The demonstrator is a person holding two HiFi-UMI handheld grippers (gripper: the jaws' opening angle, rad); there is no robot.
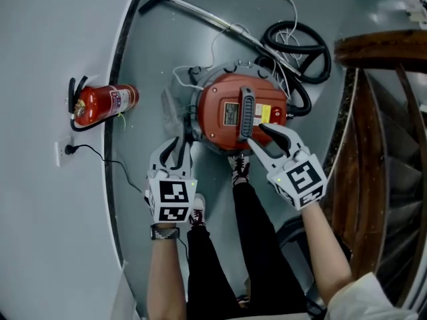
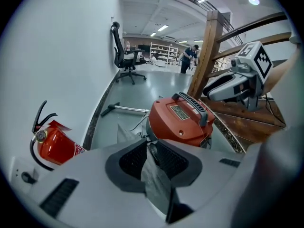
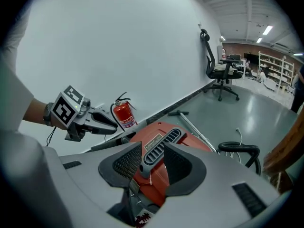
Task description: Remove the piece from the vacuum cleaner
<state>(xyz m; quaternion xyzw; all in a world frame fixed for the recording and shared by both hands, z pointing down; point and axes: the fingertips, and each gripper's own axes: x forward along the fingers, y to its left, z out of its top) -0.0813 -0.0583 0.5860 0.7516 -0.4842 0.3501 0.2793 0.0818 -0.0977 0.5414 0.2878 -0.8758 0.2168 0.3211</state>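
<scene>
Both left gripper [image 1: 181, 143] and right gripper [image 1: 257, 134] flank the vacuum cleaner [image 1: 219, 122].

open office hall: swivel chair [image 2: 124, 57], shelving [image 2: 164, 52], ceiling strip lights [image 2: 163, 28].

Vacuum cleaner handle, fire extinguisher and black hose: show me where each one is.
vacuum cleaner handle [image 1: 247, 114], head view, middle of the grey ribbed grip.
fire extinguisher [image 1: 99, 105], head view, red cylinder body.
black hose [image 3: 240, 147], right gripper view, top stretch of its loop.
</scene>
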